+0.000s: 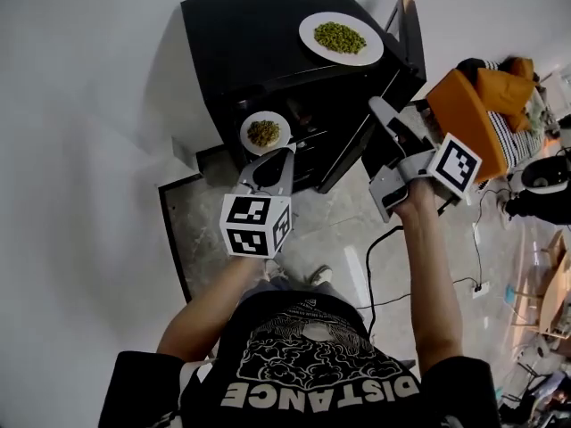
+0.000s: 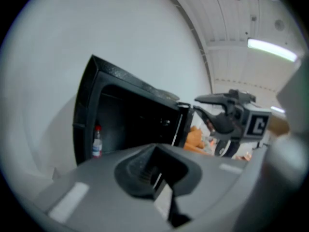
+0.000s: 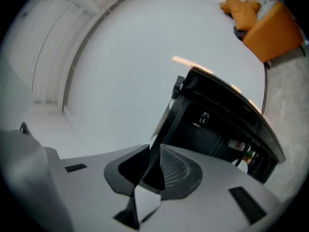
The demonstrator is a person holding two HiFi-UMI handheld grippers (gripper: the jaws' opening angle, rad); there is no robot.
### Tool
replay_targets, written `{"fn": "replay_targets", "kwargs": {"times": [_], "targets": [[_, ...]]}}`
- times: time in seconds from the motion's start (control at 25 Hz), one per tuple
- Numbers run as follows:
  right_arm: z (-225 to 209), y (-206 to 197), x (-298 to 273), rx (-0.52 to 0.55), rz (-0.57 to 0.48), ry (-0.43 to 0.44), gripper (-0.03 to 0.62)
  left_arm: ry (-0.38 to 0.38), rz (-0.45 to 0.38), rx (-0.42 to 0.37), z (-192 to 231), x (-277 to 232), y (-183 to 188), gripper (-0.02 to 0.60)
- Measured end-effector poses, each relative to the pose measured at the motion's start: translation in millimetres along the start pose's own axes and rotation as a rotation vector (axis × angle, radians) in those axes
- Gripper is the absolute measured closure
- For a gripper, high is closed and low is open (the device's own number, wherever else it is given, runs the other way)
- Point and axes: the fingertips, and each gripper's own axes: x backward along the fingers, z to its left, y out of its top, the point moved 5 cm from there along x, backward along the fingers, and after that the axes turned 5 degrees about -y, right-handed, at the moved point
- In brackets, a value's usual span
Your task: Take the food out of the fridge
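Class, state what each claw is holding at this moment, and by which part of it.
Nothing is held: the left claw and the right claw both have nothing between their jaws.

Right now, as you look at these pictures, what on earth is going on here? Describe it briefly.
A person stands over a small black fridge with its door open, a hand-held gripper in each hand. One plate of green food sits on top of the fridge. A second plate lies at the fridge's open front, just beyond the left hand-held gripper. The right hand-held gripper is open and empty beside the door. Nothing shows between either one's jaws.
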Motion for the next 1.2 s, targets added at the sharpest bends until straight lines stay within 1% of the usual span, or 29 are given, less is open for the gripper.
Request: {"fn": "replay_targets", "kwargs": {"times": [0.12, 0.28, 0.44, 0.56, 0.64, 0.8, 0.92, 1.04, 1.2], "targets": [[-1, -32, 19, 0.179, 0.039, -0.018, 0.549, 0.038, -0.008, 0.002, -12, 7, -4, 0.580], [-20, -67, 42, 0.376, 0.100, -0.127, 0.560, 0.070, -0.007, -0.013, -34, 12, -12, 0.580], [-27, -97, 50, 0.596, 0.167, -0.138, 0.562, 0.087, 0.007, -0.035, -57, 15, -24, 0.580], [-31, -118, 54, 0.707, 0.216, -0.150, 0.563, 0.105, 0.014, -0.032, -66, 18, -30, 0.580], [-34, -127, 55, 0.746, 0.246, -0.152, 0.563, 0.117, 0.015, -0.024, -69, 20, -32, 0.580], [-38, -136, 54, 0.751, 0.278, -0.134, 0.563, 0.125, 0.009, -0.026, -71, 22, -33, 0.581], [-43, -138, 52, 0.718, 0.290, -0.122, 0.563, 0.135, -0.012, -0.019, -69, 24, -33, 0.580], [-55, -142, 43, 0.629, 0.300, -0.109, 0.563, 0.156, -0.023, -0.023, -60, 25, -34, 0.580], [-75, -156, 17, 0.442, 0.320, -0.080, 0.563, 0.176, -0.017, -0.006, -31, 26, -42, 0.580]]}}
